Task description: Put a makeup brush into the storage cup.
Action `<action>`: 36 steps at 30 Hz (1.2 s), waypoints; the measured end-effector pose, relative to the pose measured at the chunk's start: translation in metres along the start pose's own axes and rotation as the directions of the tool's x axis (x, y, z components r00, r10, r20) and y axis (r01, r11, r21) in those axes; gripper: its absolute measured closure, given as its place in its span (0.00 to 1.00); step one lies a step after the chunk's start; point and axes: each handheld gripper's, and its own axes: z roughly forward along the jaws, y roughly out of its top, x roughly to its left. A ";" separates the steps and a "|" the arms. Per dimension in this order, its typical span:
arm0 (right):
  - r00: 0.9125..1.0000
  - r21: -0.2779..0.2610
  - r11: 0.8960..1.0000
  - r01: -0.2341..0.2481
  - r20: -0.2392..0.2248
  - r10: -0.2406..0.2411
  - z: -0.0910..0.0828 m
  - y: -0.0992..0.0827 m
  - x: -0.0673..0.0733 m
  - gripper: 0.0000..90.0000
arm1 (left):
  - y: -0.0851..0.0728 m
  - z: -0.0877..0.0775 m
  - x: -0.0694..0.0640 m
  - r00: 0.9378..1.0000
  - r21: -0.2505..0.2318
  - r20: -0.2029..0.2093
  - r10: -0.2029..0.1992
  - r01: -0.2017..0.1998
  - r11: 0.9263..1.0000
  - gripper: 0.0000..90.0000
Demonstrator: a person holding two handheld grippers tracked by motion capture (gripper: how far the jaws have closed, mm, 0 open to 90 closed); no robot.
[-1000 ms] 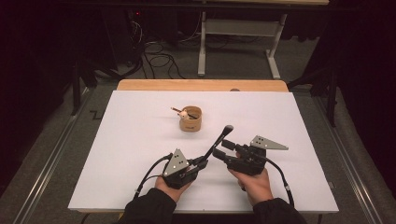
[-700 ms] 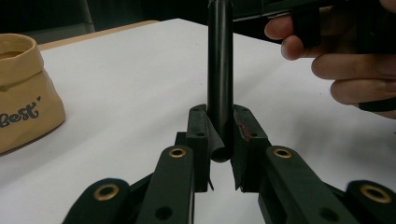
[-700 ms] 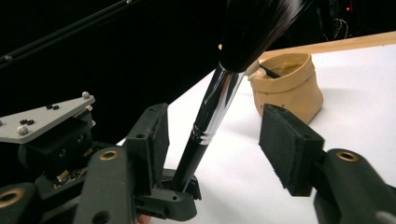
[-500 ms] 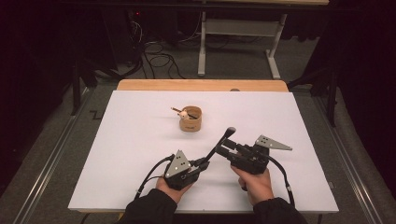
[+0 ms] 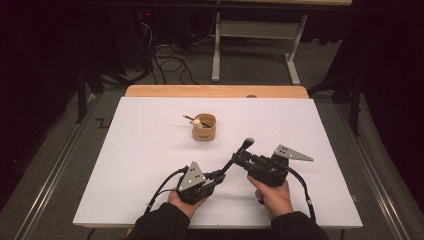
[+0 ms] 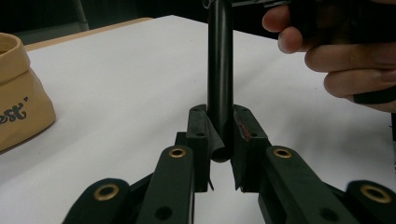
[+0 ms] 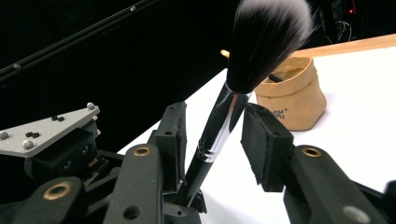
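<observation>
Left gripper (image 6: 219, 140) clamps the brush (image 7: 219, 126) handle end. Right gripper (image 7: 212, 135) jaws have just been closing around the ferrule, one pad still clear.

White table (image 5: 150, 170), tan fabric pot (image 5: 205, 129) standing on it

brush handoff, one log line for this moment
left gripper: shut on makeup brush handle | right gripper: closing around ferrule, pads apart | tan pouch: behind, untouched

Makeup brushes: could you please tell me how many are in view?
2: one large brush is clamped at its handle by the left gripper, and another brush sticks out of the tan pouch. More may be hidden inside.
</observation>
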 end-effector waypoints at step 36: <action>0.998 -0.010 0.999 -0.033 -0.048 0.033 -0.001 0.000 0.002 0.88 | 0.000 0.001 0.003 1.000 0.005 -0.005 -0.020 0.020 1.000 0.79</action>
